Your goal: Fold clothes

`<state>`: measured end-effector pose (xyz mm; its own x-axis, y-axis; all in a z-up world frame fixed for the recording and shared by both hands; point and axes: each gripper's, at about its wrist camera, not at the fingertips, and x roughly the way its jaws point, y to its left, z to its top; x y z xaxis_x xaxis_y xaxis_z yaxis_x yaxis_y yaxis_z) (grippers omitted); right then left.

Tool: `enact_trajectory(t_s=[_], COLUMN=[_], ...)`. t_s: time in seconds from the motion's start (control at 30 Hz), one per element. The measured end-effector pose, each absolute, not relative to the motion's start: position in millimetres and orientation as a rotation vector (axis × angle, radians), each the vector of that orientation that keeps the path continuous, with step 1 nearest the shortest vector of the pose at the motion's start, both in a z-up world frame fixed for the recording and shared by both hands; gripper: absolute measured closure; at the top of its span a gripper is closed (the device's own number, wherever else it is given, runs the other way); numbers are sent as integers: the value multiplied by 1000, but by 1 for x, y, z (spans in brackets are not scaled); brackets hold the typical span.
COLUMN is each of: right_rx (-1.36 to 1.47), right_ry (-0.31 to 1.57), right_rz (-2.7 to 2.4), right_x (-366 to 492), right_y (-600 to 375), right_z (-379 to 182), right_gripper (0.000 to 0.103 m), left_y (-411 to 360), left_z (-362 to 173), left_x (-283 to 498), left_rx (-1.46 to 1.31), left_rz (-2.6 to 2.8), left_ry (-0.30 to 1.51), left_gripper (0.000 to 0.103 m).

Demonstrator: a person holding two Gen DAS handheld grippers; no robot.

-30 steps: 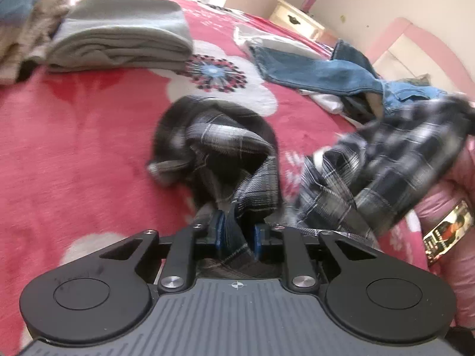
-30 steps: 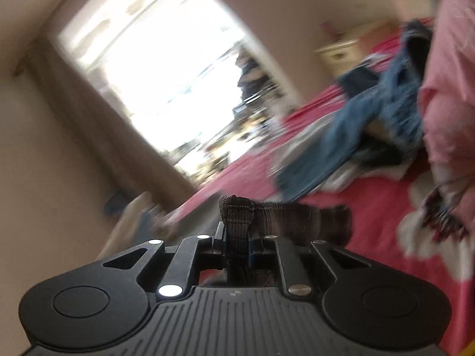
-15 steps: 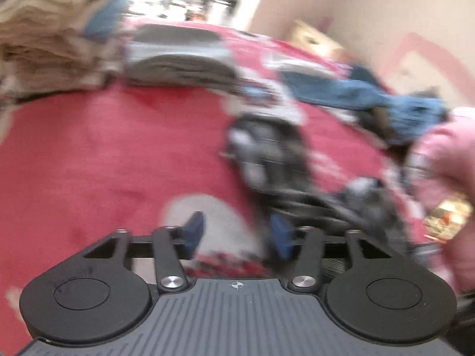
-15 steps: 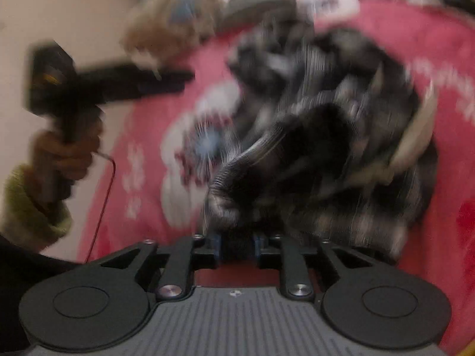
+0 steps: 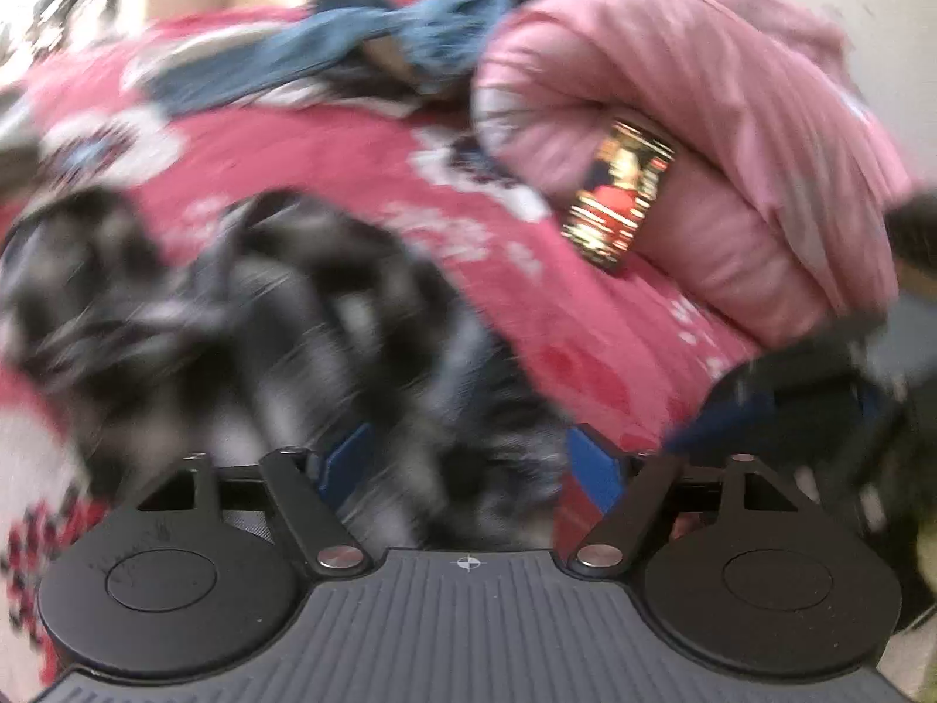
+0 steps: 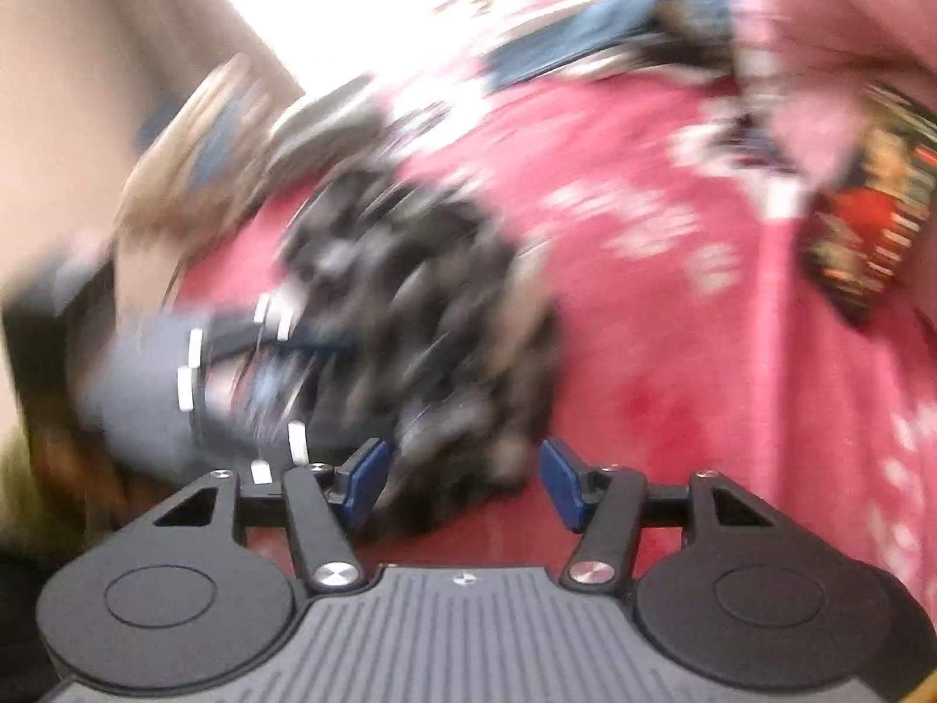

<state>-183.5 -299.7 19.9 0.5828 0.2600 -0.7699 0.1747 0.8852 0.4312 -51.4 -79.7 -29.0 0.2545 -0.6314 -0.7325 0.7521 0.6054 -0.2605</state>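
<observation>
**A:** Left wrist view is a blurry mess, but here's what I can make out. The bed [image 5: 363, 170] has a red cover with white flowers. There's bare red room between the plaid shirt [image 5: 222, 316] near the front and the stuff along the far edge. The right side of the bed is crowded by one big pink quilt [image 5: 732, 135] with a gold and red label [image 5: 621, 193] on it.

**B:** How many pieces of clothing?

**A:** Countable: one black and white plaid shirt, crumpled, and one pair of blue jeans [image 5: 328, 53] at the far edge. Anything else is too smeared to count.

**B:** And the fingers?

**A:** Left gripper [image 5: 468, 463] has its fingers [image 5: 345, 463] spread wide, not pinching anything. The shirt lies bunched right in front of and between them; I can't tell if it touches the pads.

**B:** Right wrist view?

**A:** Same story. Right gripper [image 6: 462, 474] is spread wide too, nothing clamped, with the shirt [image 6: 421, 316] heaped just ahead of the blue fingers [image 6: 369, 474]. The left gripper [image 6: 193, 381] shows at the left, against the shirt's edge. Bare red bed [image 6: 673, 381] runs to the right of the shirt, up to the quilt [image 6: 820, 29].
</observation>
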Motion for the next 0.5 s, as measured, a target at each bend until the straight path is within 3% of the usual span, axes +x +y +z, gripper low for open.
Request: enact_trajectory(t_s=[0.23, 0.33, 0.4, 0.5], right_rx=[713, 788, 801, 824], right_ry=[884, 856, 844, 864], right_rz=[-7, -19, -8, 15], right_x=[-184, -185, -183, -166], right_y=[-330, -340, -345, -353], right_z=[0, -8, -8, -15], right_gripper=[42, 42, 42, 42], left_y=[-155, -154, -145, -115], left_z=[-68, -80, -81, -72], left_x=[-65, -55, -45, -26], left_rx=[496, 459, 369, 157], left_rz=[-910, -824, -784, -751], left_ry=[875, 898, 926, 985], left_gripper=[20, 26, 48, 62])
